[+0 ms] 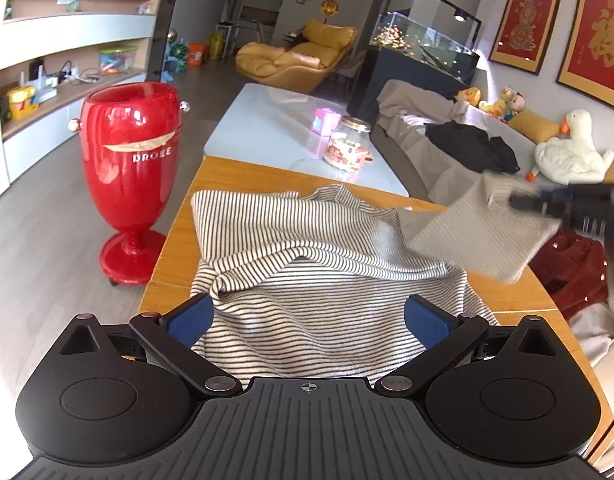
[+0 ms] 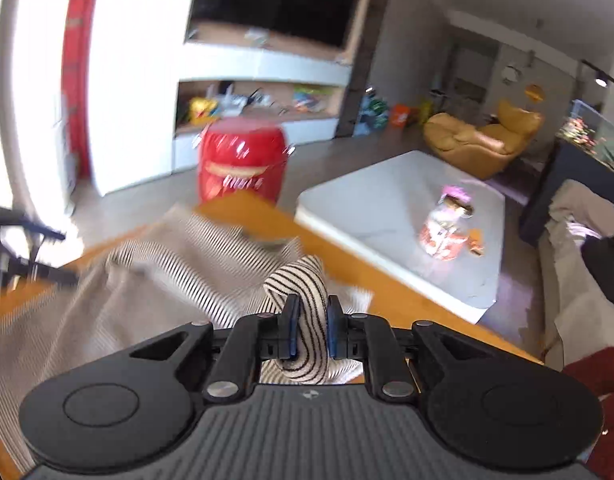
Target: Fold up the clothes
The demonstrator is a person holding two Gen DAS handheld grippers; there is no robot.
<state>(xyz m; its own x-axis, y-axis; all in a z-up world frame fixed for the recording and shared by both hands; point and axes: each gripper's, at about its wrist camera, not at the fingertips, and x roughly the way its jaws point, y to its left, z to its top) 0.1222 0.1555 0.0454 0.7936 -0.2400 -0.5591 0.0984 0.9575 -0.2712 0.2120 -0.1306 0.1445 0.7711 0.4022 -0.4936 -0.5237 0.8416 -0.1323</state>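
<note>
We see a striped shirt lying on the wooden table, its long axis running away from us, with the collar end pointing toward the far edge and the white coffee table beyond. The hem end lies nearest our left gripper, whose blue pads stand spread wide apart above the cloth, holding nothing.

Our right gripper has its fingers pressed together on a bunched fold of the shirt, the stripes curling between the blue pads. In the left wrist view that gripper appears at the right, blurred, with a sleeve or side panel lifted off the table and stretched over the body of the shirt, so this part angles across the long axis rather than along it.

A red goblet-shaped bin stands on the floor just beside the table's left edge. A dark red garment sits off the table's right side.
</note>
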